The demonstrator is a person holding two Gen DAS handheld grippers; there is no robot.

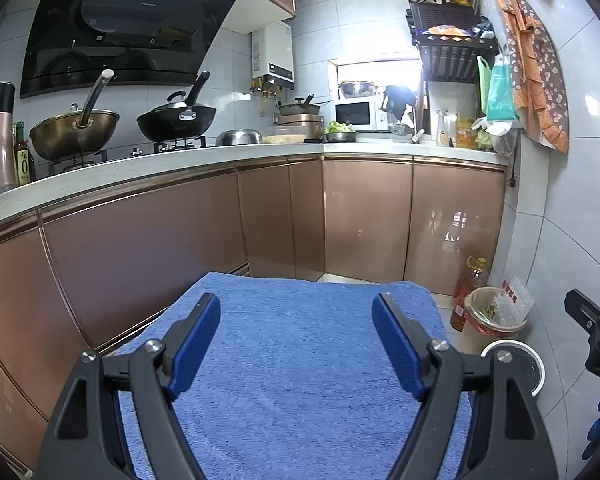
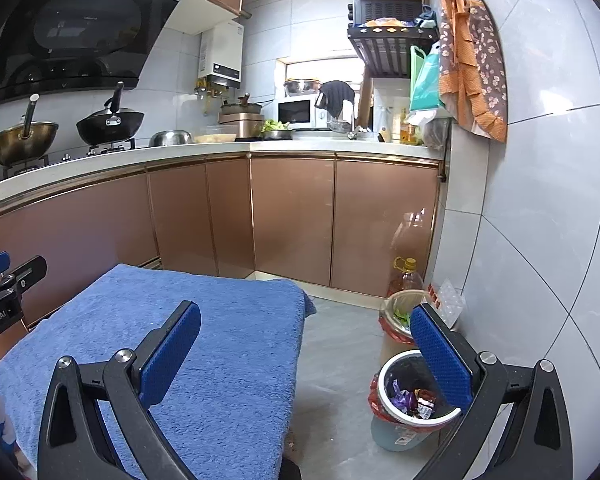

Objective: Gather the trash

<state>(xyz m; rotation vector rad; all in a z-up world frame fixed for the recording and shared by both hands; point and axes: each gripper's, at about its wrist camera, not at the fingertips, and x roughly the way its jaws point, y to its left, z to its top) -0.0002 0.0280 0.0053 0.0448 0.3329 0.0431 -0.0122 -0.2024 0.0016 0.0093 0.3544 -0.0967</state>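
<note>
Over fuzzy blue towel (image 1: pixel 300 360), round bin (image 2: pixel 414 396)

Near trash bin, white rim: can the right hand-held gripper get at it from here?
Probably yes. The right hand-held gripper is open and empty, the near trash bin sits just below its right finger, mouth uncovered, nothing between them.

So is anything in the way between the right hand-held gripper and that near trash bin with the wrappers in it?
Nothing visible blocks it. The right hand-held gripper is open and empty, and the near trash bin stands open-topped on the floor under its right finger, wrappers inside. The blue towel lies to the left, apart from it.
</note>
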